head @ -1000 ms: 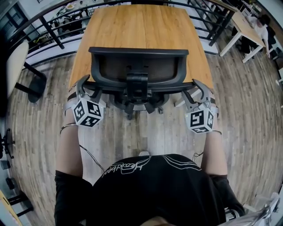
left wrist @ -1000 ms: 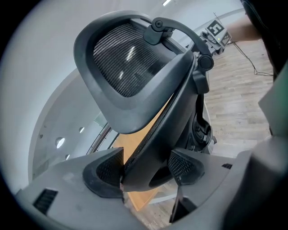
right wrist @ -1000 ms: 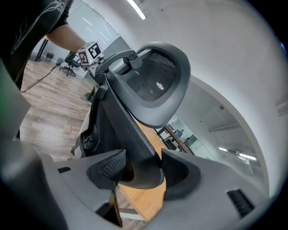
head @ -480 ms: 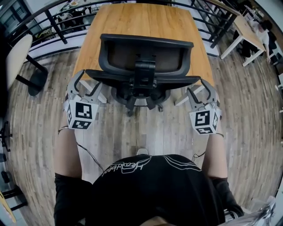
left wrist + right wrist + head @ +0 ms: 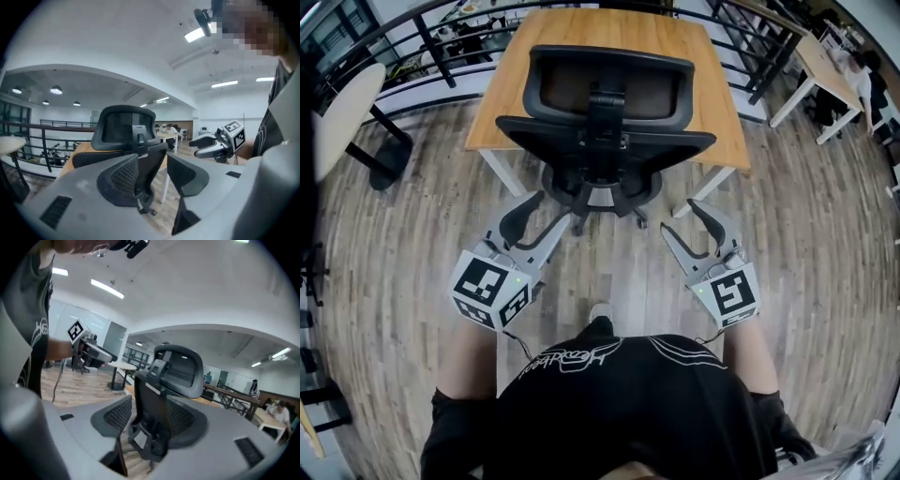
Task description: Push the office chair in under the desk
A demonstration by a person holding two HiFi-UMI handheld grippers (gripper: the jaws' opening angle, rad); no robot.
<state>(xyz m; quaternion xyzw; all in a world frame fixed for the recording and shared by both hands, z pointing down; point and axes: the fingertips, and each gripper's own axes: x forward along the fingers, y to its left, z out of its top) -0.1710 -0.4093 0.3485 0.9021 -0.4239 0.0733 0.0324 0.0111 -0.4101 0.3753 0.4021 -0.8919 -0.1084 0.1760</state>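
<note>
**Head view:** the office chair [image 5: 605, 141] stands at the near edge of the bench [image 5: 516, 84]. The left tool [image 5: 551, 208] and right tool [image 5: 680, 217] hang clear of it.

**Left gripper view:** the jaws stand apart, have just been closing, and have nothing between them.

**Right gripper view:** the jaws stand apart and empty, with the chair beyond.

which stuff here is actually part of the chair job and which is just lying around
Part of the job:
- office chair
- desk

Just around:
- round table
- white table
- railing
</note>
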